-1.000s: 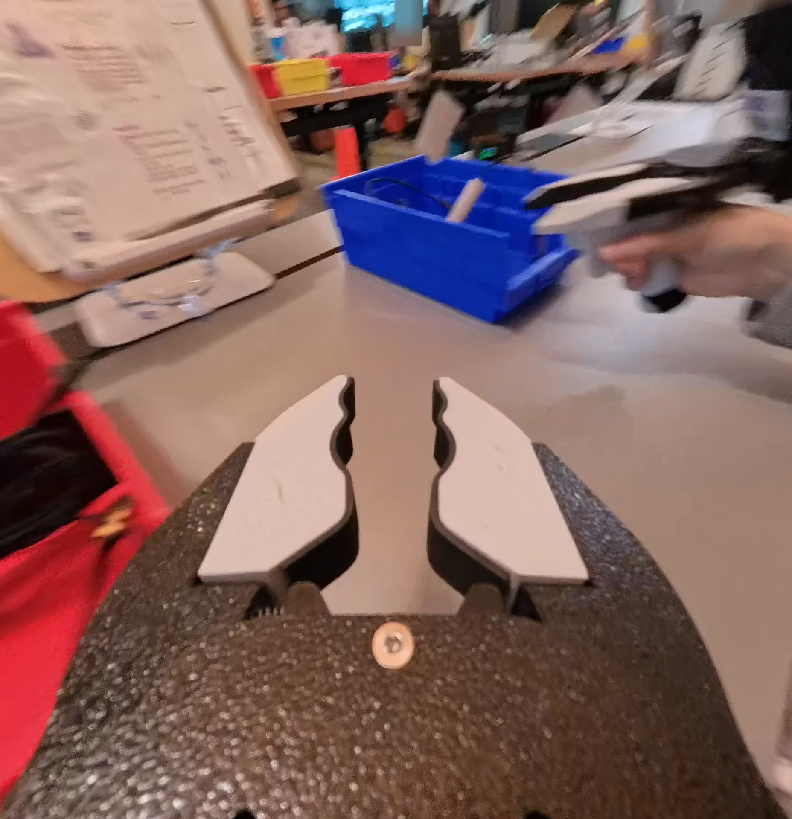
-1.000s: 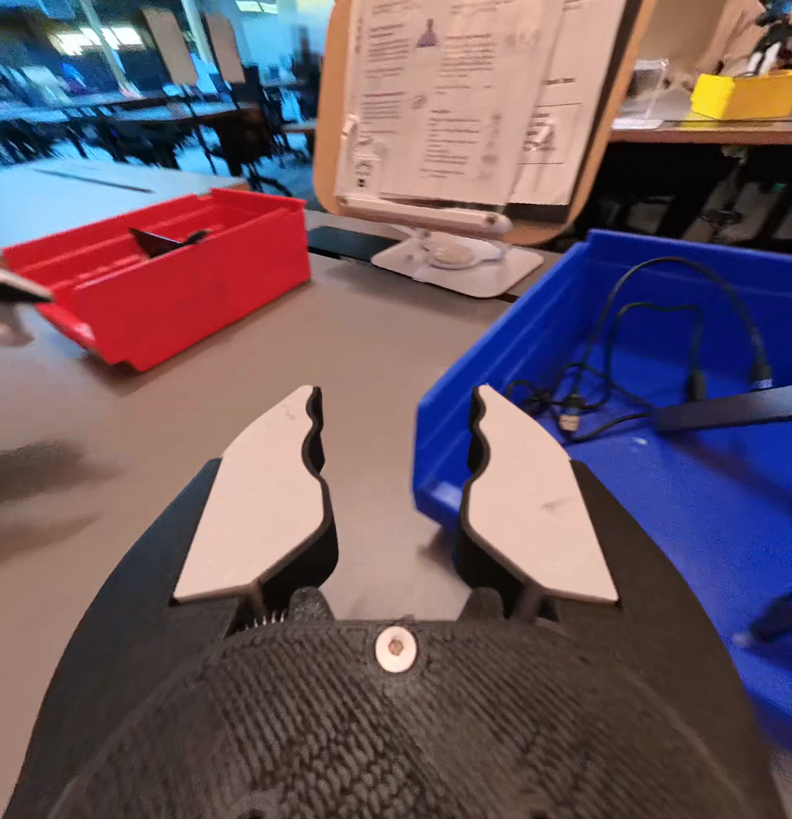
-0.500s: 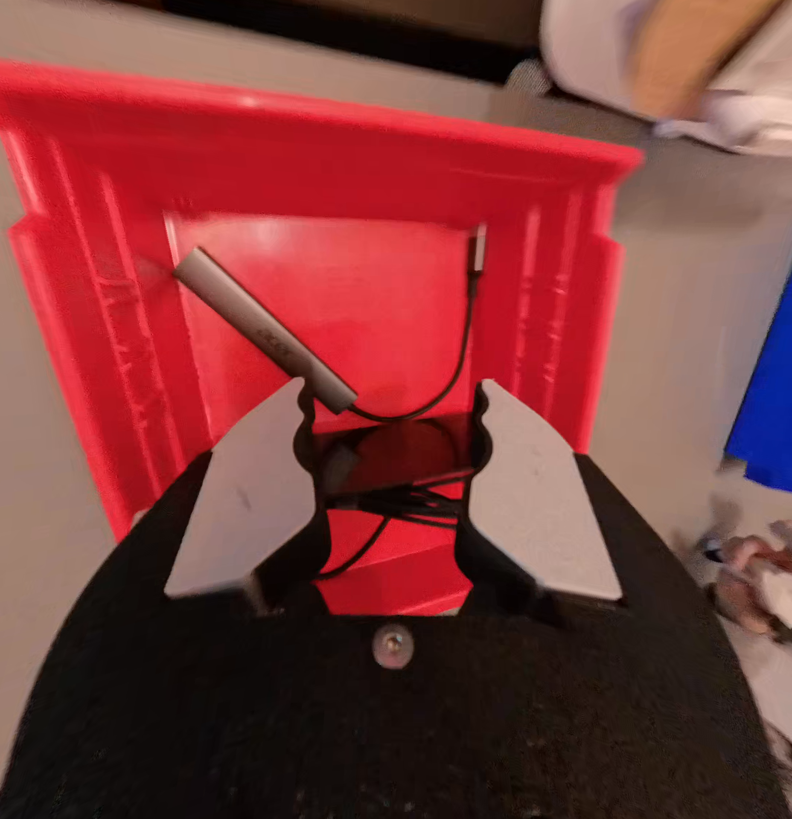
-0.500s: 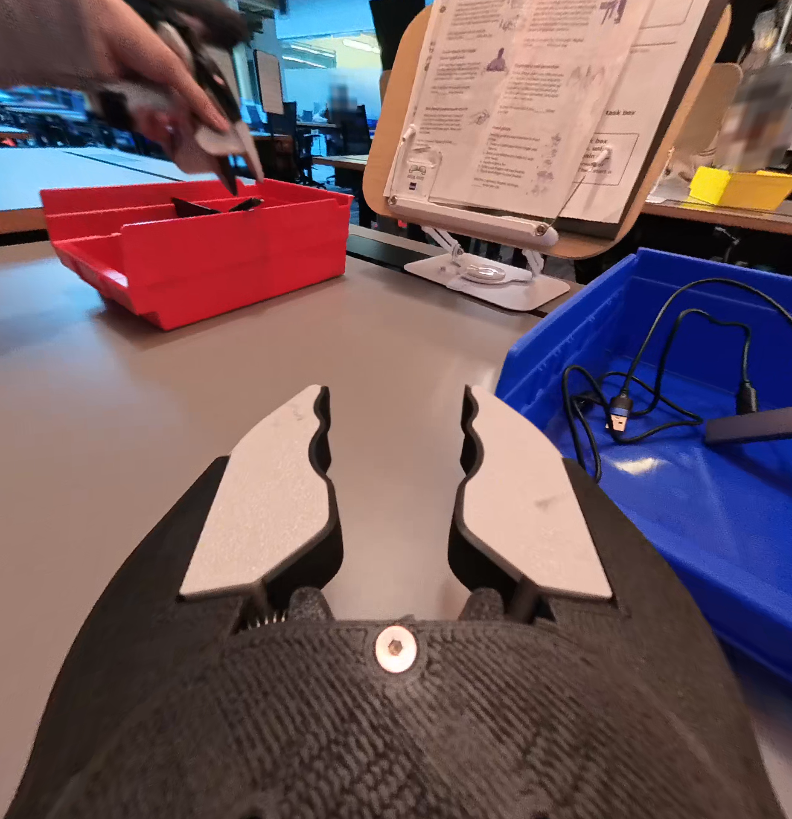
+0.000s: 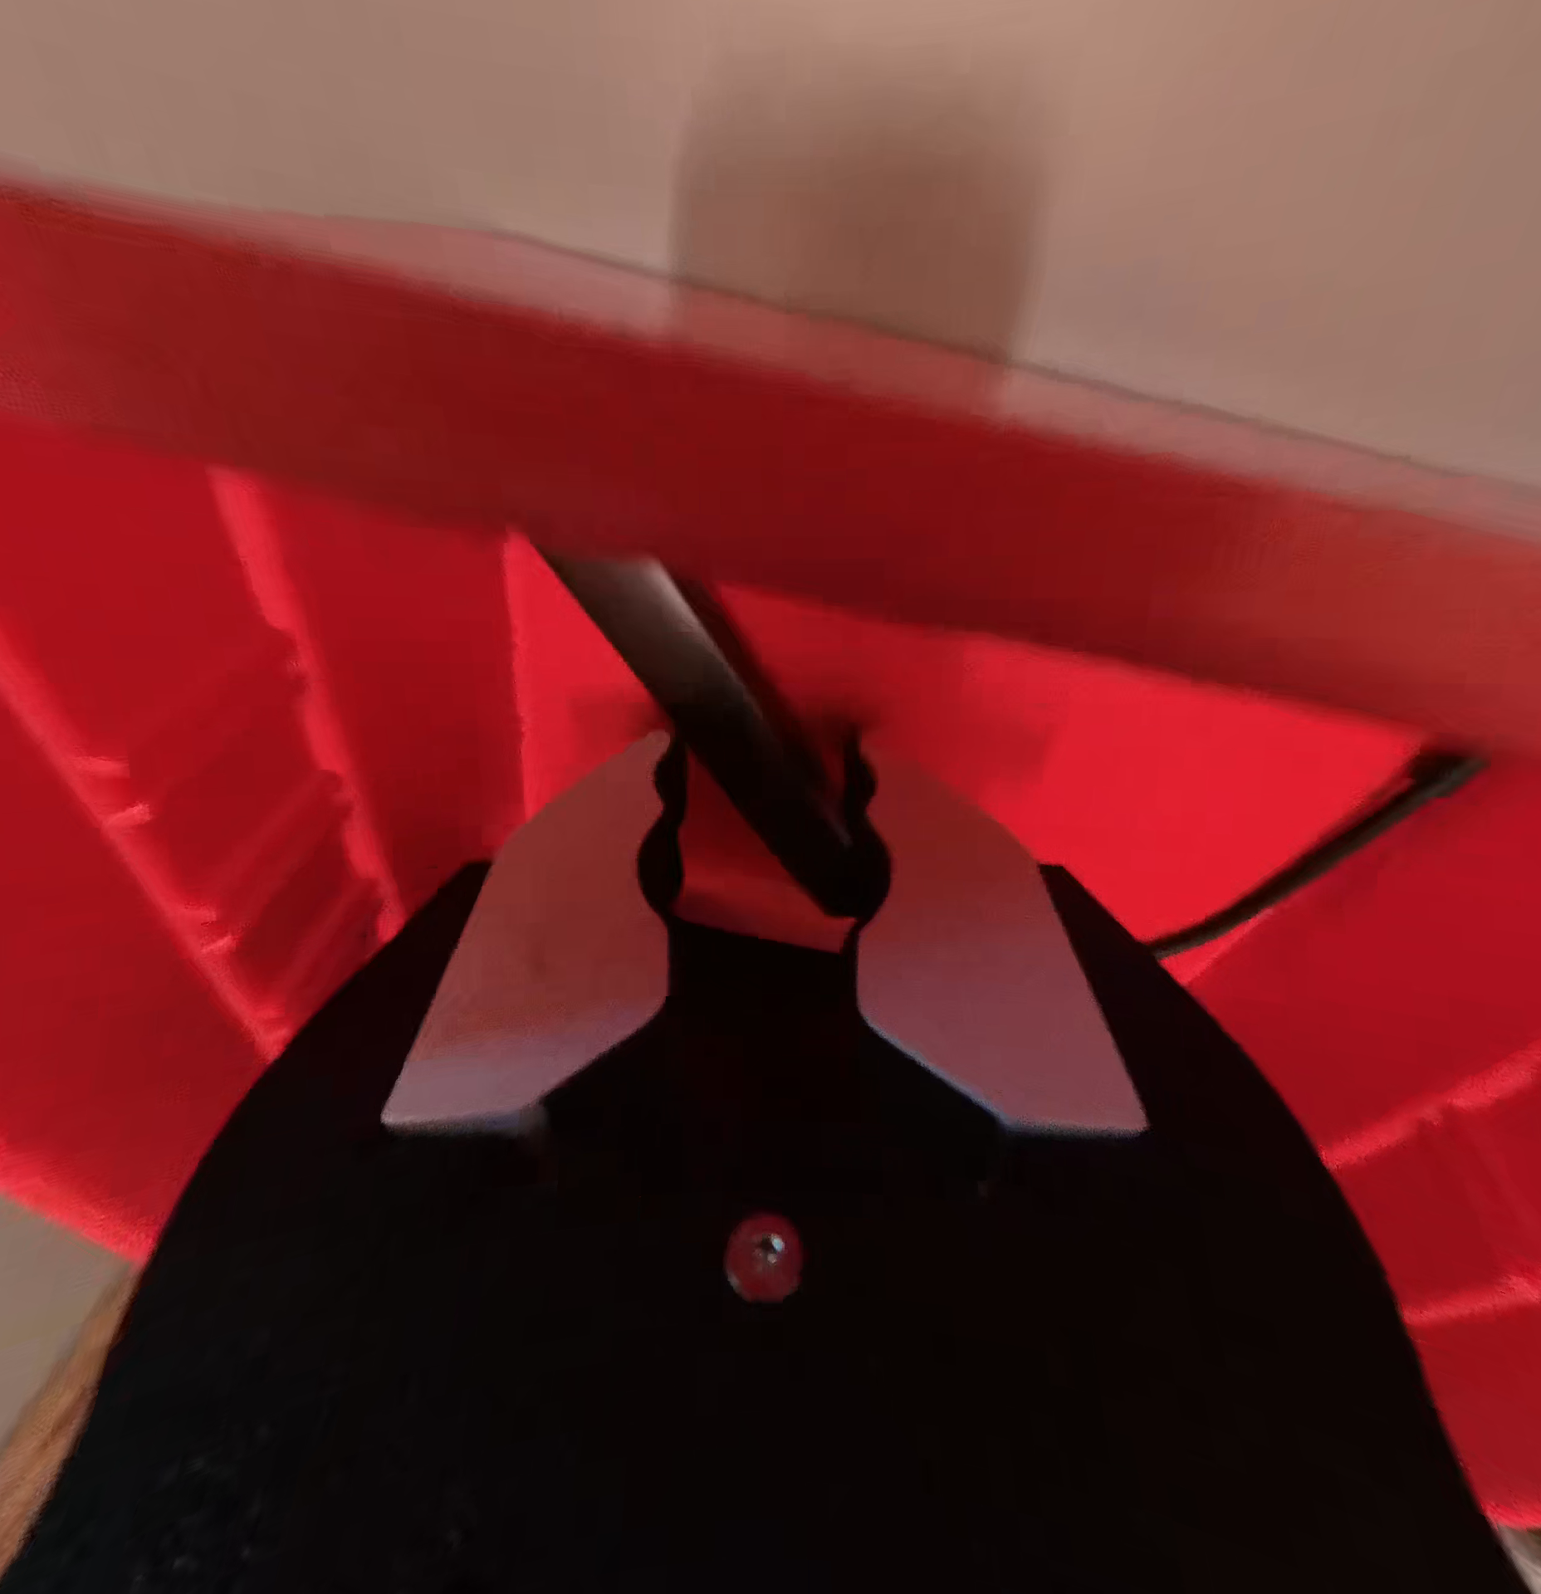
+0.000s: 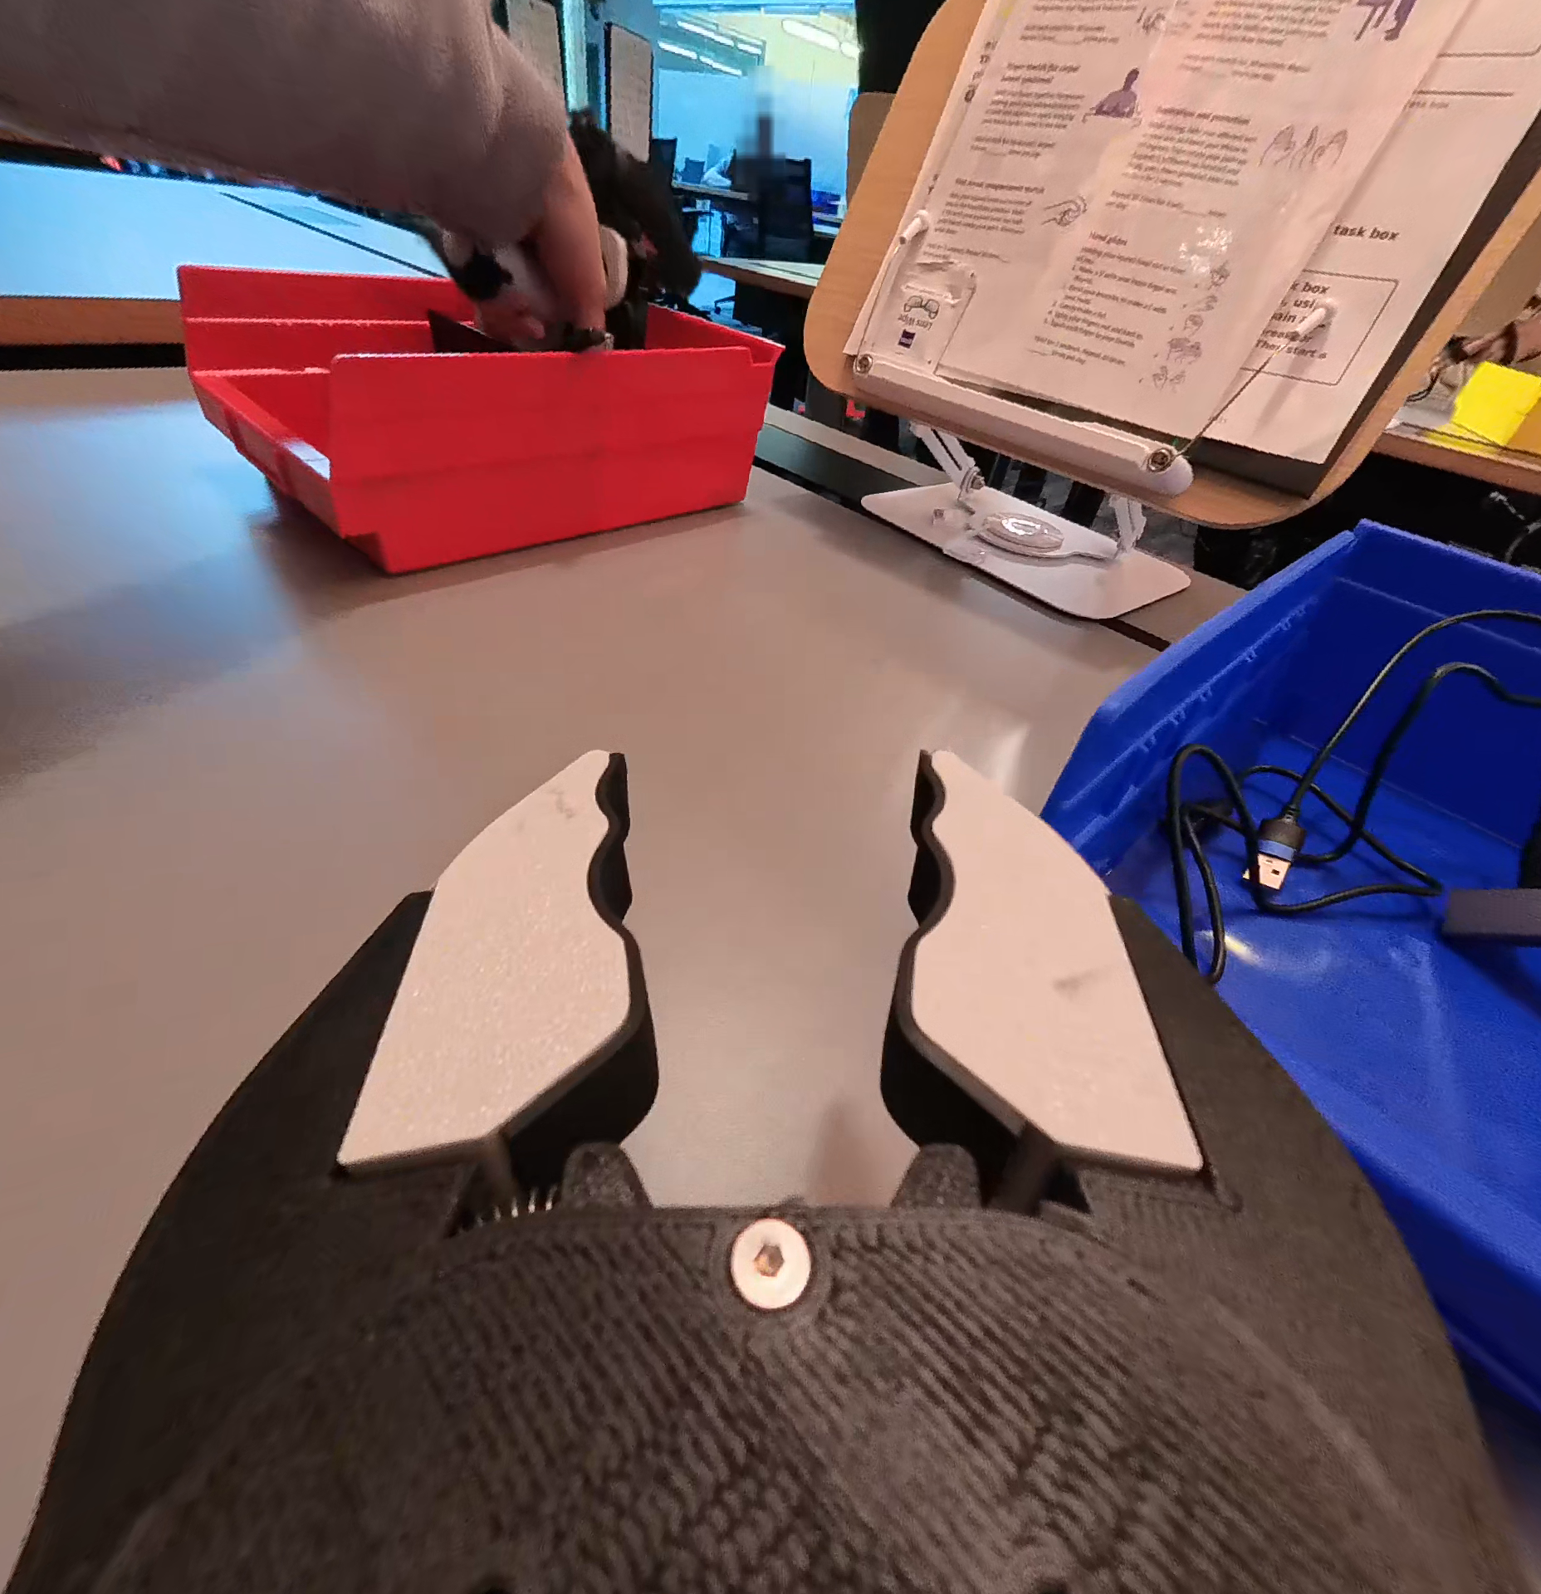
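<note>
My left gripper (image 5: 763,759) is down inside the red bin (image 5: 318,690). Its jaws have narrowed onto a slim dark hub bar (image 5: 715,707) that runs slantwise between the fingertips; this view is blurred. The hub's thin black cable (image 5: 1354,828) trails off to the right in the bin. In the right wrist view the red bin (image 6: 508,457) stands at the far left, with a person's hand (image 6: 525,216) holding that gripper in it. My right gripper (image 6: 771,768) is open and empty, low over the grey table, just left of the blue bin (image 6: 1181,716).
The blue bin holds a coiled black USB cable (image 6: 1267,845) and a dark bar (image 6: 1509,914). A wooden document stand with papers (image 6: 1181,216) rests on a white base (image 6: 1034,552) at the table's far edge. Yellow bins sit on a desk behind. The left gripper's tips are roughly 50 centimeters from the right gripper's.
My left gripper swung from over the table to the red bin, dropped into it and narrowed its jaws around the hub bar. My right gripper shifted slightly and stayed open beside the blue bin.
</note>
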